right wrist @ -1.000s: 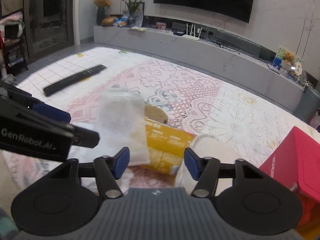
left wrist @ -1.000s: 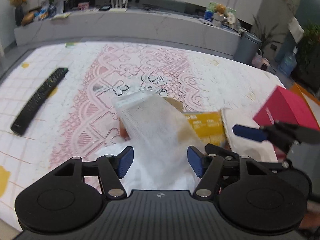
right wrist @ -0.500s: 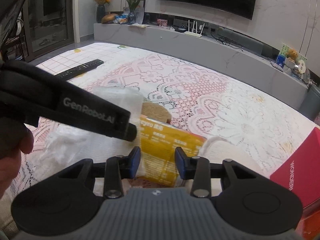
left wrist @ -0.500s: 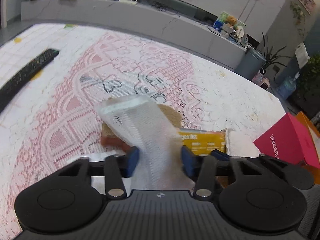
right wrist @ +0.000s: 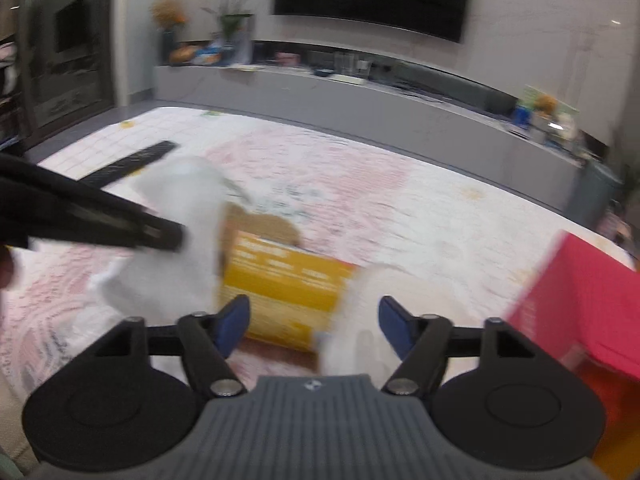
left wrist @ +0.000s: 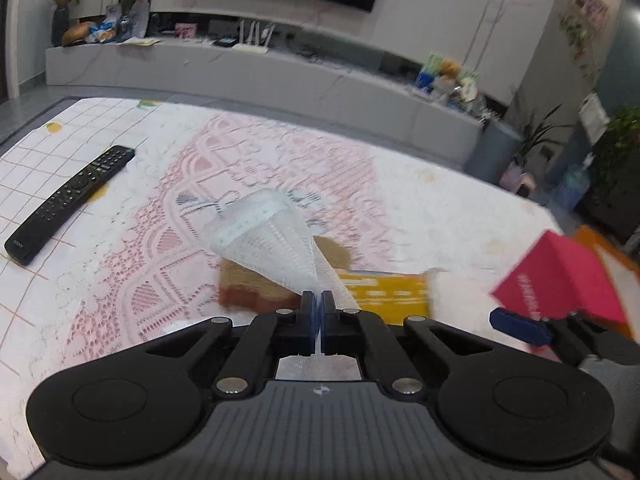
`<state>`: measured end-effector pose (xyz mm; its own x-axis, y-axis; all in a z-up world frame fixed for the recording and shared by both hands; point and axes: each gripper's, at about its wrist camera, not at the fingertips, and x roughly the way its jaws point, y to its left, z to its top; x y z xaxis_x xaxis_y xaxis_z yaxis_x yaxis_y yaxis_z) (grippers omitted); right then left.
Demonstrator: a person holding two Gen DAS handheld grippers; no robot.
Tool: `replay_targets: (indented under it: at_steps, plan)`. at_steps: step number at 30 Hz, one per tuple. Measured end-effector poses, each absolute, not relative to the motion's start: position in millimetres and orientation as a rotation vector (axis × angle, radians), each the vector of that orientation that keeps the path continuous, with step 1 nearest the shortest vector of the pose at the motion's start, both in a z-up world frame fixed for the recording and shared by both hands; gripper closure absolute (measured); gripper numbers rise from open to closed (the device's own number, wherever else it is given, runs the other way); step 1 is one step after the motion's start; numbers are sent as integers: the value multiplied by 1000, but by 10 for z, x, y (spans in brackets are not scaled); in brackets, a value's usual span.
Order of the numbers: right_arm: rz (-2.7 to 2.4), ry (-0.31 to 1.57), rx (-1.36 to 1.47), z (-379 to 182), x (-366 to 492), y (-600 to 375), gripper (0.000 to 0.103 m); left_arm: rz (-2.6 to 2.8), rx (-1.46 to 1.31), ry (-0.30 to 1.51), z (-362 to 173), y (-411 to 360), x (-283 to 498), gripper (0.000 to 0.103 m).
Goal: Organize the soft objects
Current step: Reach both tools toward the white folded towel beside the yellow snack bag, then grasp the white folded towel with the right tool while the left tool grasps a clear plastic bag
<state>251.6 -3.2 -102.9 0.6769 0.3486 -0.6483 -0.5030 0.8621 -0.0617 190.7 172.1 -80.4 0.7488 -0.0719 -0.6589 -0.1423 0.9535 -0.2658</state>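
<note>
Left hand-held gripper [left wrist: 320,316] clenched on white mesh bag [left wrist: 272,240], just closed, lifting it over desk [left wrist: 420,200] middle above yellow packet [left wrist: 384,294]. Right hand-held gripper [right wrist: 314,320] released, just opened, nothing pinched. Probably light, floppy, snag-prone; best gripped by gathered fabric or hemmed edge.
</note>
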Motion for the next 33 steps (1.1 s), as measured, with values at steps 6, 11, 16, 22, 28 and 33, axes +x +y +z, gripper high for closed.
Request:
replay_targets:
  at_steps: [6,11,16,22,28,33]
  plan:
    - [365,780,-186,-1147,2605,-352,10,0,-296,744,-855,1485,1741,101]
    - [371,839,-162,-1274,2676,-327,12,16,-279,773,-987,1491,1738,101]
    - [353,833,-141,-1241,2671,-422,36,6,-266,762,-1001,1466,1692,101]
    - [385,857,13,-1052,2681,-727,45,-14,-252,753,-994,1426,1670,101]
    - [411,894,118,-955,2689,-919,74,-22,-239,744,-946,1396,1646,101]
    - [411,861,83,-851,2596,-944,98,-30,-232,721,-798,1336,1570,101]
